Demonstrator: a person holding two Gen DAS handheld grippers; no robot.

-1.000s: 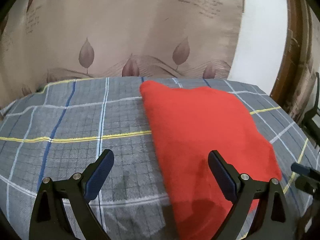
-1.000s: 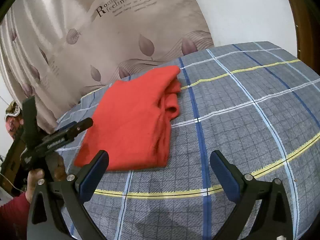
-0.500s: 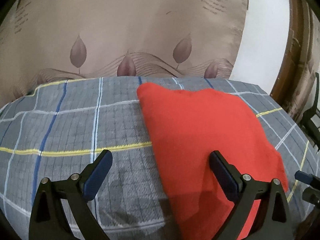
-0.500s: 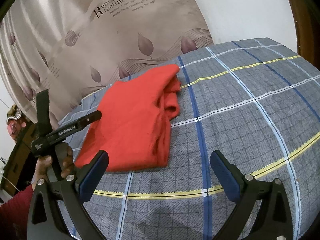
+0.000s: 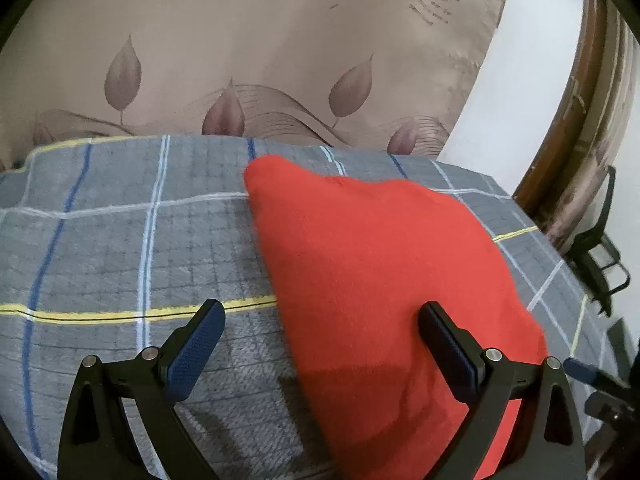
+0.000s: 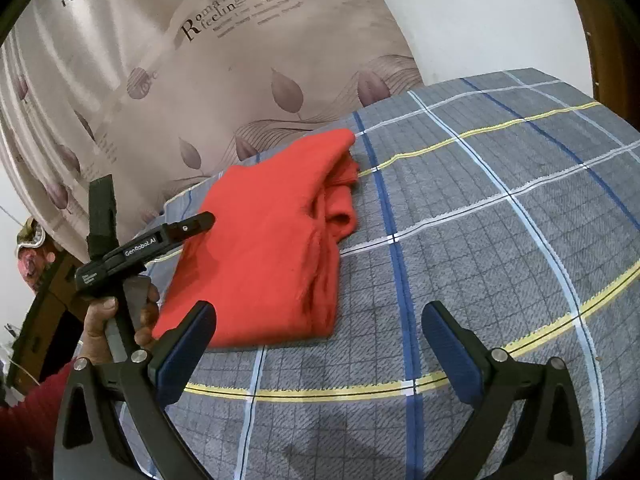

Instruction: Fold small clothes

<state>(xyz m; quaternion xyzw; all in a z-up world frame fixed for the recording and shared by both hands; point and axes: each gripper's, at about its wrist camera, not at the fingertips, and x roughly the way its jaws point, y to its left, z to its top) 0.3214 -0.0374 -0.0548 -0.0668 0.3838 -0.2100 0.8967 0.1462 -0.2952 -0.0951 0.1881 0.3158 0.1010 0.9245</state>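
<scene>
The left gripper (image 5: 320, 352) hangs with its jaws spread wide and empty over the grey plaid blanket (image 5: 120, 240). Its right finger sits above the near edge of the folded red fleece garment (image 5: 380, 264), which lies ahead and to the right. The right gripper (image 6: 320, 352) is likewise spread and empty; the garment lies ahead to its left, beside the person's hand (image 6: 116, 328).

Left wrist low over bed, right wrist higher, both sharing red garment (image 5: 380, 280)
</scene>
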